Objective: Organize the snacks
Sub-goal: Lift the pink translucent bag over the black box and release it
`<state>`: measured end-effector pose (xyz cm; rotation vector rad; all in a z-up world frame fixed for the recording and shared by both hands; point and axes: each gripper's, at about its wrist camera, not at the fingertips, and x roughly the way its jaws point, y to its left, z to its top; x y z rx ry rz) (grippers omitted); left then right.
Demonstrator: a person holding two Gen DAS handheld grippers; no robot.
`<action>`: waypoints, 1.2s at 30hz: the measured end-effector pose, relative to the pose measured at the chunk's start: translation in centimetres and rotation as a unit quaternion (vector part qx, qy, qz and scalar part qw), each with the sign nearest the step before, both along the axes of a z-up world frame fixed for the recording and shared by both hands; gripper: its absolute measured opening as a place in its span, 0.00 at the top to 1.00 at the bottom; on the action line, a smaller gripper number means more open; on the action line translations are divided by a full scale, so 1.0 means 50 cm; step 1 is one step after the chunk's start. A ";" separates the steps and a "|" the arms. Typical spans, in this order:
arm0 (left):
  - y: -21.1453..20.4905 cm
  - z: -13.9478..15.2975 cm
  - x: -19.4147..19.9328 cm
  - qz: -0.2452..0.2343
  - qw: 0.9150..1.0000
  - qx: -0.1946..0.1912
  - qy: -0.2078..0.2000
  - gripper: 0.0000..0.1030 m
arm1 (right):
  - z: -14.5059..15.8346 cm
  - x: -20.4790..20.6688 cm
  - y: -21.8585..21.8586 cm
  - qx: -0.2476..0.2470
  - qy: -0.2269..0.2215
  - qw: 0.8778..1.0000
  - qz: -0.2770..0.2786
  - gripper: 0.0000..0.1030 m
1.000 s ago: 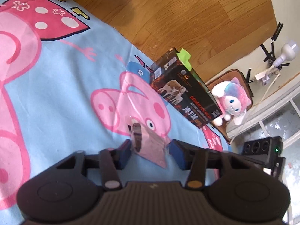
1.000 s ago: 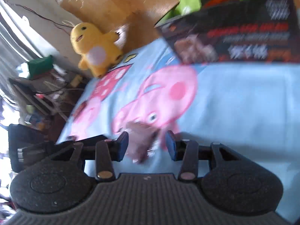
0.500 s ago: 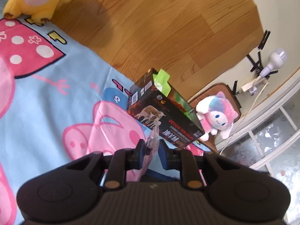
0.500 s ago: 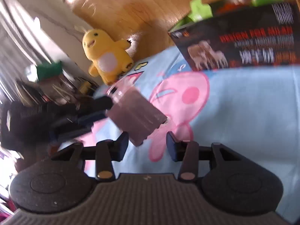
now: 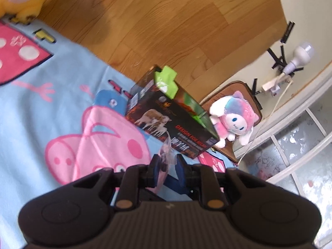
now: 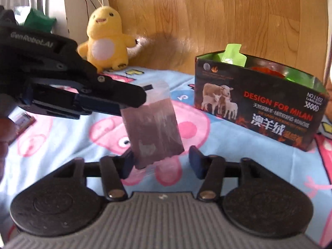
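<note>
The snack packet (image 6: 154,122), light, limp and slick, hangs by its clear top seal from the left gripper (image 5: 167,164), jaws clamped, while the right gripper (image 6: 160,162), jaws just opening, stands apart around its lower edge.

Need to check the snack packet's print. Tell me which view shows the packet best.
The right wrist view: the brown snack packet hangs broadside, its whole face visible, pinched at the top by the left gripper. The left wrist view shows only its clear edge between the fingers.

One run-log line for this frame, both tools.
left tool: shut on brown snack packet, lifted over mat | right tool: open, just widening, packet's lower end between fingers | black box: open, pouches inside
</note>
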<state>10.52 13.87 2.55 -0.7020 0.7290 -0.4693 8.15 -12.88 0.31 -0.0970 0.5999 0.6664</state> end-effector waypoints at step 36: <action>-0.113 0.098 0.154 -0.031 0.997 0.026 -0.070 0.85 | 0.113 0.144 -0.054 -0.081 -0.140 0.981 -0.107 0.48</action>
